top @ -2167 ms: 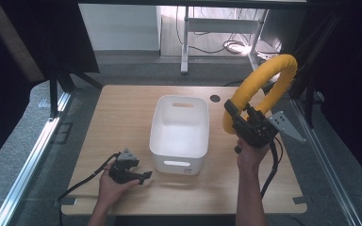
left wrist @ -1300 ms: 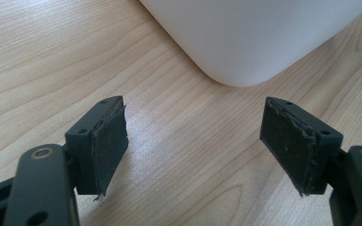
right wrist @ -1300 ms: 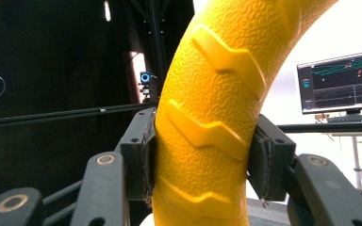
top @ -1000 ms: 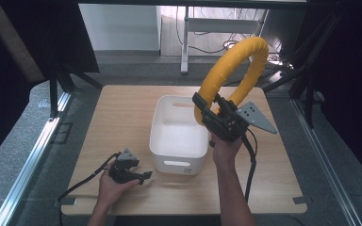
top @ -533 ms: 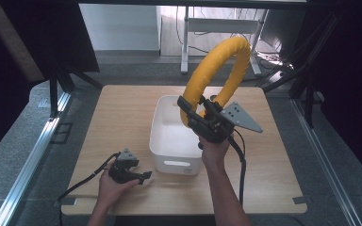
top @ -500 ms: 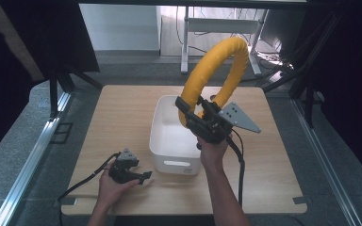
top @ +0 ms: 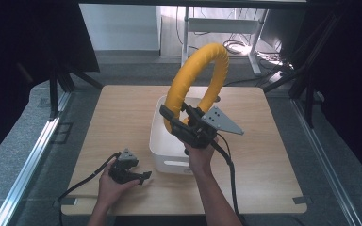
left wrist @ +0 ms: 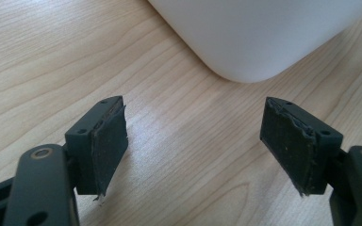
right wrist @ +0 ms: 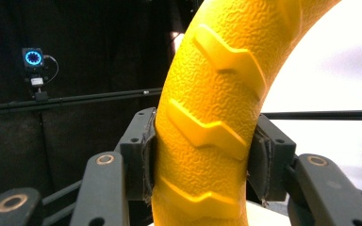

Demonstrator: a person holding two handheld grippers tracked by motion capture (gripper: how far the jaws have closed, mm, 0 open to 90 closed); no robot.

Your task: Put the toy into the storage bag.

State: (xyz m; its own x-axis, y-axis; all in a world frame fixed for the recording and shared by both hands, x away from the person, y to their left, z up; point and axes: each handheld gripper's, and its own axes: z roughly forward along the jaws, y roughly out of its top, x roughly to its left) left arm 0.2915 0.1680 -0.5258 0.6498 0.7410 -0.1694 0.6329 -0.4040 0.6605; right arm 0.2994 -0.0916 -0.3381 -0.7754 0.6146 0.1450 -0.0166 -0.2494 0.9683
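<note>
Holding the yellow ring [top: 199, 80] upright, the right tongs [top: 179, 123] are clenched on its lower part; in the right gripper view both pads press on the ribbed yellow surface [right wrist: 207, 127] from two sides. The ring now stands above the white bin [top: 162, 149], which sits in the middle of the desk [top: 118, 113].

What has changed: two seconds ago the ring was at about 3 o'clock from the bin, over the bare wood near the right edge of the desk. Since then the right hand [top: 199, 157] has carried it step by step toward 9 o'clock, and a little lower, so that the bottom of the ring is now over the opening of the bin. The grip looks the same in all the pictures; the ring has not slipped or tilted much.

The left tongs [top: 143, 178] are released, the jaws wide apart with nothing between them, and they rest on the desk at about 7 o'clock from the bin, with a corner of the bin just ahead of them in the left gripper view. This hand has not moved.

I judge that the carrying part is nearly finished. What remains is to lower the ring into the bin and let it go; because the ring seems wider than the bin, it may need to lean on a wall.
</note>
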